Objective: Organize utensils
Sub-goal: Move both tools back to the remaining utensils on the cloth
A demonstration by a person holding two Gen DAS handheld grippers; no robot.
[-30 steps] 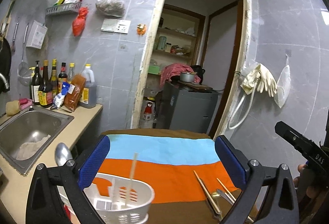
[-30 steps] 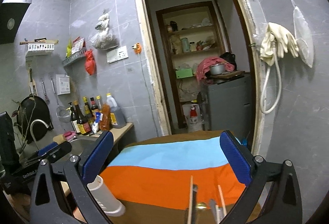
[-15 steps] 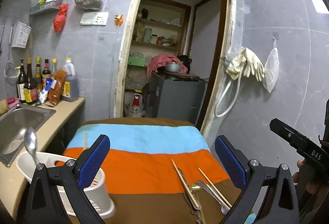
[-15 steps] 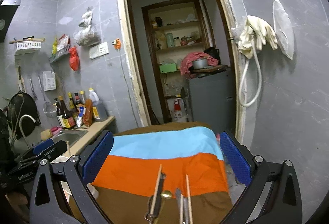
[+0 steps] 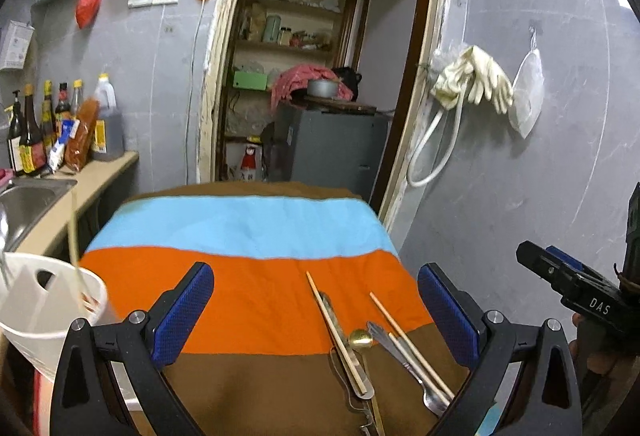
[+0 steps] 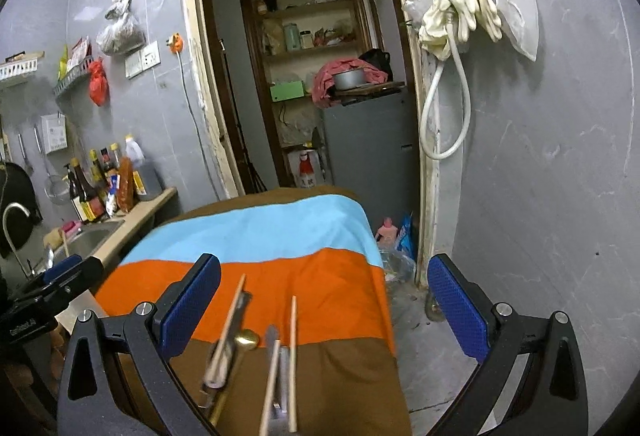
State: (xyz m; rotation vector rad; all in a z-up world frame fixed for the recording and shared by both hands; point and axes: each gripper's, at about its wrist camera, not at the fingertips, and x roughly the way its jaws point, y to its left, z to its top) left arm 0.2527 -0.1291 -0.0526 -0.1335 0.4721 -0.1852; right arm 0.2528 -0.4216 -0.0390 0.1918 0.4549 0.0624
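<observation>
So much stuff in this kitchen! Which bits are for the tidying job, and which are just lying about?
For the job: the chopsticks, metal spoon, brass-headed utensil, white utensil holder.

Just there: sauce bottles, rubber gloves, sink, striped cloth.

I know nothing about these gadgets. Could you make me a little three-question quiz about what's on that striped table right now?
1. True or false: the left gripper has its jaws shut on a chopstick.
2. Where does the white utensil holder stand? A) at the table's left edge, near the sink side; B) on the blue stripe; C) on the grey cabinet in the doorway.
3. Fill in: the loose chopsticks, the fork and the brass-headed utensil lie where the orange stripe meets the ______ stripe of the tablecloth.

Key: 1 false, both the left gripper and the right gripper are open and empty; 2 A; 3 brown.
</observation>
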